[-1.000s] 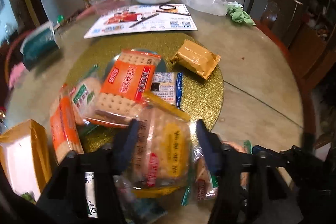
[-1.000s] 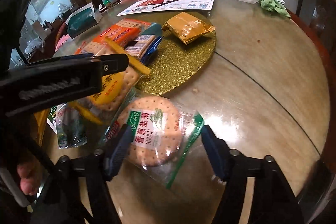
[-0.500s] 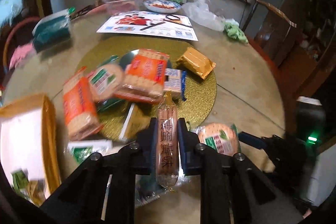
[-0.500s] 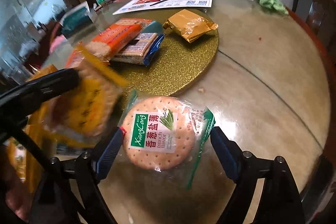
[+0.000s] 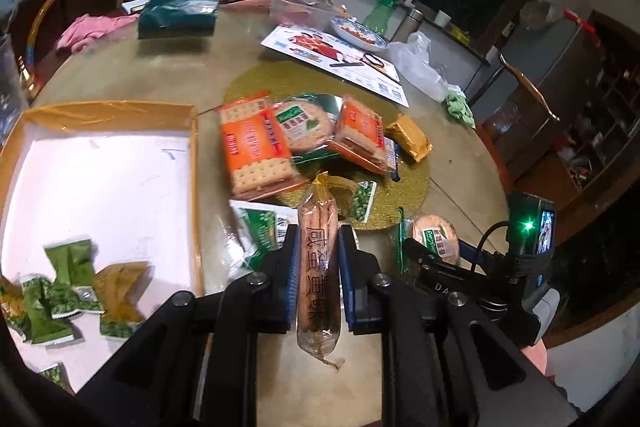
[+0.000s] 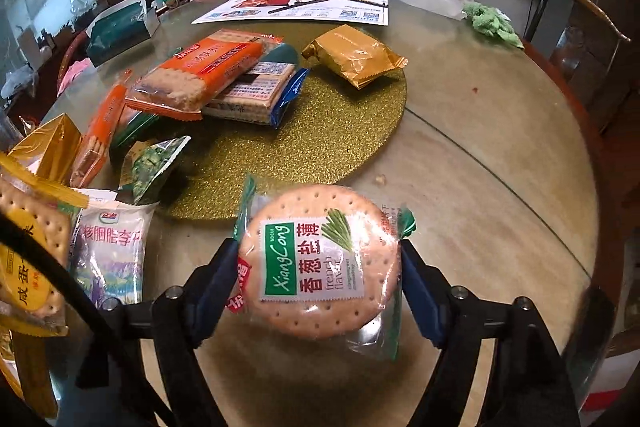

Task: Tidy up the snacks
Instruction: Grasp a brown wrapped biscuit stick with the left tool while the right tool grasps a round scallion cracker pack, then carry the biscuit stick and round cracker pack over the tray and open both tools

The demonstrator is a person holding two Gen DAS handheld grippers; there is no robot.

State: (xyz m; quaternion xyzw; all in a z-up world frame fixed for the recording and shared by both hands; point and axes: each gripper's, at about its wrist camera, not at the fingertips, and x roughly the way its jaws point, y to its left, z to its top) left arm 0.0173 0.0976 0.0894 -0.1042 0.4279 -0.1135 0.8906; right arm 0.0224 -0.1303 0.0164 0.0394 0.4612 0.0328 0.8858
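Note:
My left gripper (image 5: 319, 231) is shut on a yellow cracker pack (image 5: 318, 279), held edge-on above the table. The same pack shows at the left edge of the right wrist view (image 6: 32, 267). My right gripper (image 6: 318, 255) straddles a round green-labelled cracker pack (image 6: 320, 211) lying on the glass table; its jaws are closing and the blue pads touch the pack's two sides. To my left is a white-floored box with an orange rim (image 5: 100, 167) holding several small green packets (image 5: 68, 287).
More snacks lie on and around a gold glitter mat (image 6: 340, 143): orange cracker packs (image 5: 252, 147), a blue pack (image 6: 260, 95), a gold pouch (image 6: 356, 55), green pea bags (image 6: 152, 163). Farther back are a flyer (image 6: 296, 7), a bowl, bottles and a teal tissue box (image 5: 180, 11).
My left gripper closed on the yellow cracker pack, lifted it and swung left until the box came into view. My right gripper's jaws widened, then drew in onto the round pack.

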